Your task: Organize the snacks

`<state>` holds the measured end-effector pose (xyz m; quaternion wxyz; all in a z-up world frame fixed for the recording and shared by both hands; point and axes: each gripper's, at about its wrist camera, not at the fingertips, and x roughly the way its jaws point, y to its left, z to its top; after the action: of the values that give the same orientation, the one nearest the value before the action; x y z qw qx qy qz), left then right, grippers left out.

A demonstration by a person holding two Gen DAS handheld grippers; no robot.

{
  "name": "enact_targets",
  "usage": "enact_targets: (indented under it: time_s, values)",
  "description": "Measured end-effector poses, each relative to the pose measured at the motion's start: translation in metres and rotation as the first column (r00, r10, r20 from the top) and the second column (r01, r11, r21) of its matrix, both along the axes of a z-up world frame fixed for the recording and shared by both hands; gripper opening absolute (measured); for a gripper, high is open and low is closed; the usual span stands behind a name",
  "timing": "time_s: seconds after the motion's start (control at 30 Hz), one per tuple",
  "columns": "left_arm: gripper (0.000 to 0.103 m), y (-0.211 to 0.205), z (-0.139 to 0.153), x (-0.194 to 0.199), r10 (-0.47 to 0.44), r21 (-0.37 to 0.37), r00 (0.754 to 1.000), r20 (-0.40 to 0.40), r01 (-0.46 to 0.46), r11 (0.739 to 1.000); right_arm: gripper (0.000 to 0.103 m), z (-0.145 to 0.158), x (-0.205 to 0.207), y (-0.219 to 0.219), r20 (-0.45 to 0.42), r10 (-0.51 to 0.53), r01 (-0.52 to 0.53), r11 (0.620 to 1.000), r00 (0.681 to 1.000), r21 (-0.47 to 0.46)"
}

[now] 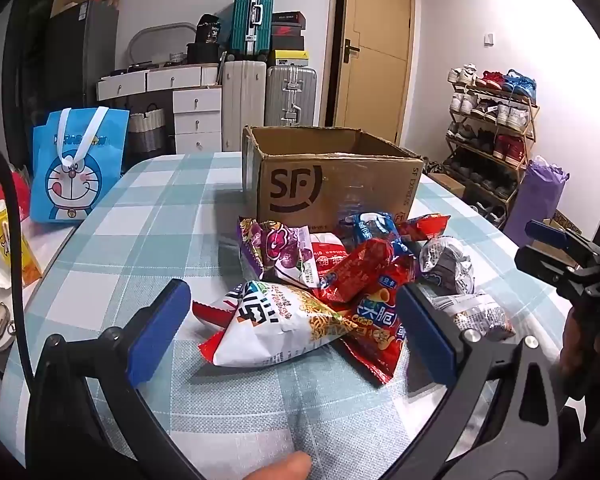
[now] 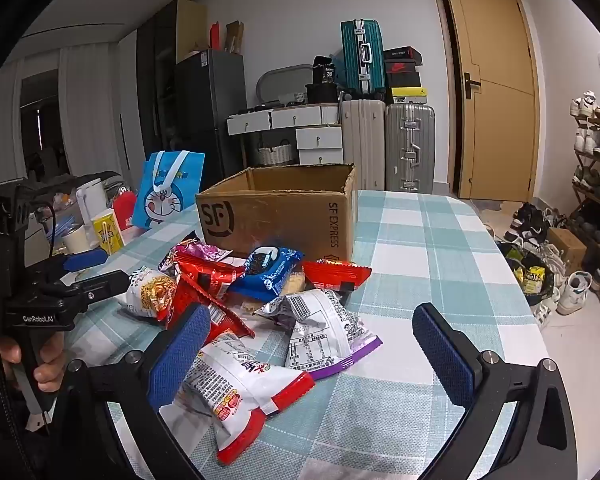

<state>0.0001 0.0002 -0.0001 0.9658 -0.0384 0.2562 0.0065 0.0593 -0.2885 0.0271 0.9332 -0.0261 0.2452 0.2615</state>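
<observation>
We see a pile of snack packets (image 1: pixel 340 280) lying on the checked tablecloth (image 1: pixel 148 216), just in front of the open cardboard box (image 1: pixel 332 184). Our left gripper (image 1: pixel 296 332) has its jaws wide apart above the near packets and holds nothing. Our right gripper (image 2: pixel 320 356) also stands fully open over the white packets (image 2: pixel 324 332), and it grips none.

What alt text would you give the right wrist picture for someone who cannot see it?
A heap of snack packets lies on a checked tablecloth in front of an open SF Express cardboard box. The right tool hangs open over the nearest packets, holding nothing. The left tool, gripped by a hand, shows at the left edge.
</observation>
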Motion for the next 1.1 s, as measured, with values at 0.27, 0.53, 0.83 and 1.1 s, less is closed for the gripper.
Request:
enact_targets:
  time_s: [0.27, 0.53, 0.83, 1.1]
  values:
    - [0.102, 0.0004, -0.0001, 0.0001, 0.0, -0.01, 1.0, -0.002, 0.0, 1.0, 0.103, -0.0001, 0.0002, -0.0003, 0.004, 0.0, 0.0, 1.0, 1.0, 0.0]
    - [0.102, 0.0004, -0.0001, 0.0, 0.0, -0.009, 1.0, -0.001, 0.0, 1.0, 0.103, 0.0, 0.0001, -0.0001, 0.0, 0.002, -0.002, 1.0, 1.0, 0.0]
    - [0.102, 0.0005, 0.0, -0.0003, -0.001, -0.011, 1.0, -0.001, 0.001, 1.0, 0.103, 0.0002, -0.0005, 0.0001, 0.002, 0.001, -0.001, 1.0, 1.0, 0.0]
    - [0.102, 0.0005, 0.0, -0.0002, -0.001, -0.012, 1.0, -0.001, 0.001, 1.0, 0.103, 0.0003, -0.0004, 0.0001, 0.002, 0.002, -0.002, 1.0, 1.0, 0.001]
